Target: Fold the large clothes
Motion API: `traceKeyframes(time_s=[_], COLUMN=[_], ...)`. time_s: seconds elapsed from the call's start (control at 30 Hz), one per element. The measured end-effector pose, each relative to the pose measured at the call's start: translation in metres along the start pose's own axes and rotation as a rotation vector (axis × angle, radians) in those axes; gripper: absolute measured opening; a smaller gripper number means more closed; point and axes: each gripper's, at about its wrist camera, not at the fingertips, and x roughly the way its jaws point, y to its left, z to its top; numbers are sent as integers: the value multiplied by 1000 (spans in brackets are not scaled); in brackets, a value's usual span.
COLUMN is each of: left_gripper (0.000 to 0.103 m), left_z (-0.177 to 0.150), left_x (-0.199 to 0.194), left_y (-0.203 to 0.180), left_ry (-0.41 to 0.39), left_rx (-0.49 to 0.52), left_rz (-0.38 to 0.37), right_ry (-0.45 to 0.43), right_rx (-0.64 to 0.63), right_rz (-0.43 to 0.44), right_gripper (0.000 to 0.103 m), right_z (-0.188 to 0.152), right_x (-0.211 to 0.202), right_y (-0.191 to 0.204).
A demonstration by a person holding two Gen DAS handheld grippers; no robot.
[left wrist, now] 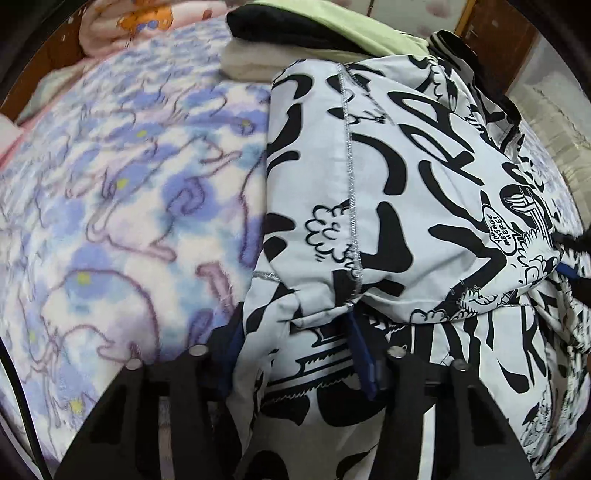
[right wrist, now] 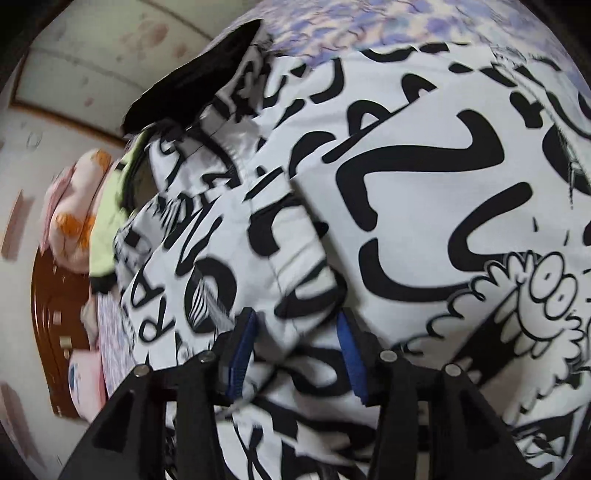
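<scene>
1. A white garment (left wrist: 388,192) printed with black letters and cartoon figures is shown lying on a bed, over a blanket (left wrist: 122,206) patterned in blue, purple and white. In the left wrist view the garment fills the centre and right of the frame, with a stitched seam running down its folded edge; the blanket fills the left.

2. The left hand-held gripper (left wrist: 295,350) is seen at the bottom centre of the left wrist view. Its blue-padded fingers (left wrist: 360,354) are set partly apart, and a bunched fold of the garment's lower edge is gathered between them. The right pad is pressed against the cloth; the left pad is mostly hidden by it.

3. The right hand-held gripper (right wrist: 295,343) is seen at the bottom centre of the right wrist view, its blue pads (right wrist: 349,354) partly apart. A fold of the same garment (right wrist: 424,184) lies between them. Whether the pads press on the cloth cannot be told, as the frame is blurred.

4. A stack of folded clothes (left wrist: 295,40), black, pale green and cream, is seen at the top centre of the left wrist view, behind the garment.

5. A pink cloth with an orange print (left wrist: 136,22) is seen at the upper left of the left wrist view.
</scene>
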Motion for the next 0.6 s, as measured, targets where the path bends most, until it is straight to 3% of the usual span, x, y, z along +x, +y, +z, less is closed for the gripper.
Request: traceKeyframes(time_s=[0.1, 0.23, 0.33, 0.37, 0.47, 0.6], left_gripper=[33, 29, 29, 29, 36, 50], left_z=[-2, -2, -2, -3, -5, -5], left_x=[-7, -16, -16, -14, -4, -12], left_y=[1, 26, 39, 40, 43, 53], left_ry=[-17, -30, -34, -28, 9, 56], left_rx=[-6, -88, -106, -105, -112, -136], left_rz=[-19, -125, -159, -170, -180, -223], right_ry=[-52, -133, -139, -137, -92, -30], right_rx=[-85, -130, -174, -216, -246, -154], right_rz=[-29, 66, 22, -36, -102, -68], right_gripper=[10, 9, 9, 9, 15, 23], right_z=[-3, -24, -51, -59, -65, -58], right_x=[-8, -49, -57, -50, -27, -32], right_y=[15, 25, 23, 21, 7, -6])
